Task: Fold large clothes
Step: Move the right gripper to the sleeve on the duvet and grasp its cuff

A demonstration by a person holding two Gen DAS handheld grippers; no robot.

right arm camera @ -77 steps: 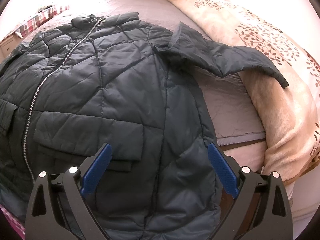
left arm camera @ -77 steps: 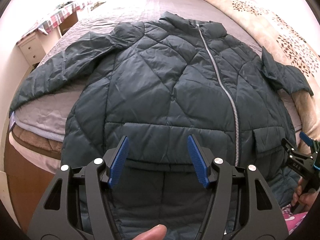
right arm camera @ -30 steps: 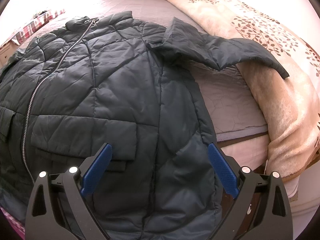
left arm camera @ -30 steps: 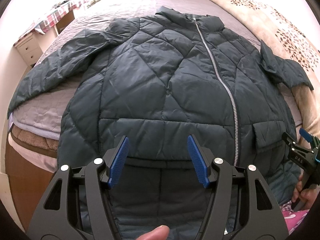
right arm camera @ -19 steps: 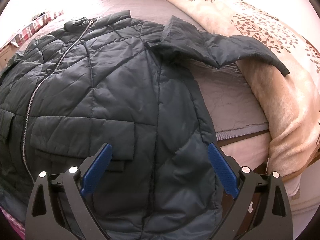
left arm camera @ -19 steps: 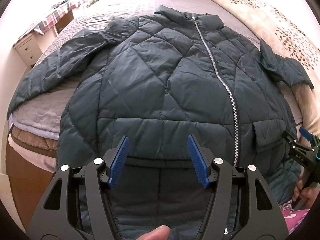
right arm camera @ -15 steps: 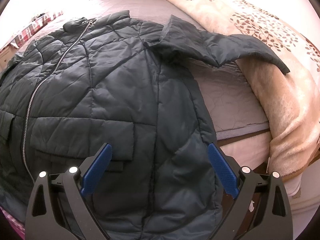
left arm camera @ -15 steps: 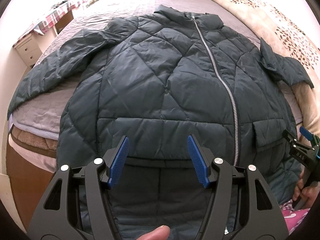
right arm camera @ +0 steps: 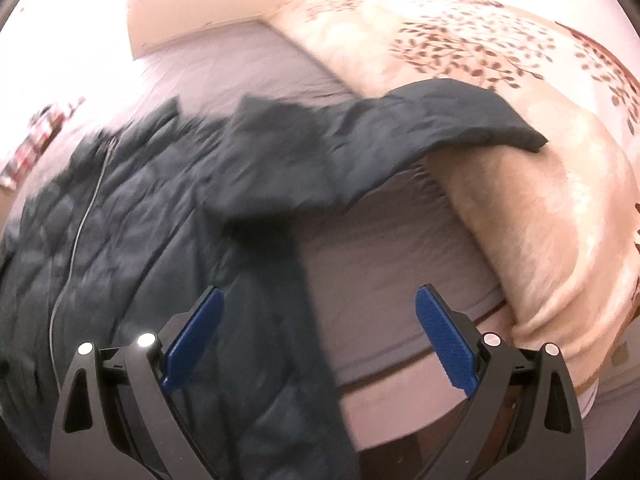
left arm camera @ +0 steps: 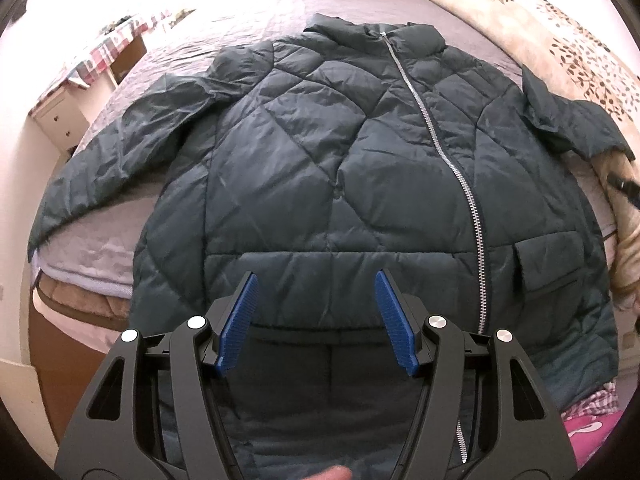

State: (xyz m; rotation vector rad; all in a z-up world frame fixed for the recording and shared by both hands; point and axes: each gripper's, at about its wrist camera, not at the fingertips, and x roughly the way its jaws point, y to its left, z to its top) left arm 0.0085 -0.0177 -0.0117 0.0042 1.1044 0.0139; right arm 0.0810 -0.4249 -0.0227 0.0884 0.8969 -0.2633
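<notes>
A dark green quilted jacket (left arm camera: pixel 352 168) lies zipped and face up on the bed, both sleeves spread out, its hem hanging over the near edge. My left gripper (left arm camera: pixel 316 312) hovers open above the lower front of the jacket, nothing between its blue pads. In the right wrist view the picture is blurred: the jacket's body (right arm camera: pixel 140 240) fills the left, and its right sleeve (right arm camera: pixel 400 132) stretches onto a beige blanket. My right gripper (right arm camera: pixel 318 332) stands wide open above the jacket's side edge and the bare sheet, holding nothing.
The grey quilted bed sheet (left arm camera: pixel 304 4) runs to the headboard. A beige leaf-print blanket (right arm camera: pixel 540 128) is piled along the right side. A nightstand with drawers (left arm camera: pixel 60 120) and a checked cloth stand at the left. A fingertip (left arm camera: pixel 336 473) shows at the bottom edge.
My right gripper has swung right and up, away from the jacket's hem toward the right sleeve, rolling as it went; it has left the left wrist view's lower right. The left gripper has stayed put.
</notes>
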